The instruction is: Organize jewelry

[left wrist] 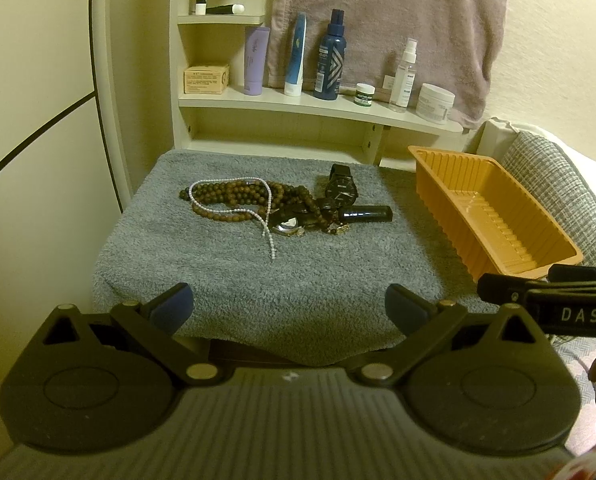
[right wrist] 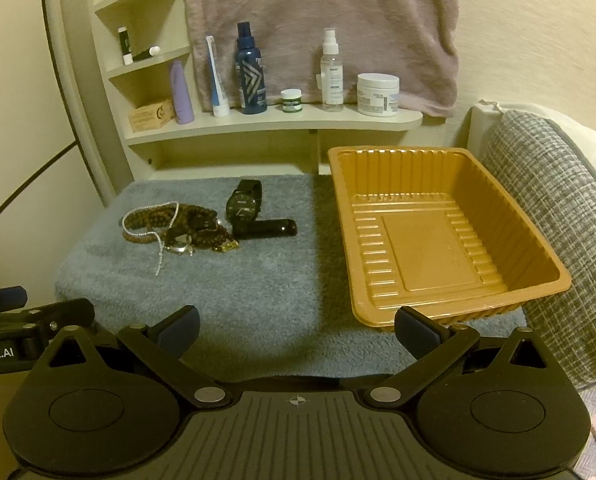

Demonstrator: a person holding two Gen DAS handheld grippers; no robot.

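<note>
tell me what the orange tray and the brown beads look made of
Orange tray: thin moulded plastic, judging by its glossy sheen and ribbed walls. Brown beads: probably wood, being matte, dark brown and round; stone or resin can't be ruled out.

towel [left wrist: 225, 280]: fuzzy cloth | tray [right wrist: 538, 256]: glossy ribbed plastic | beads [left wrist: 233, 196]: wood (matt)

right tool [left wrist: 570, 304] reads "das"; left tool [right wrist: 1, 340] "obot.ai"

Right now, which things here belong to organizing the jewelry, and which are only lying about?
For the job:
brown wooden bead strands
white pearl string
black round-faced wristwatch
empty orange plastic tray

Lying about:
dark blue spray bottle
white lidded cream jar
</note>
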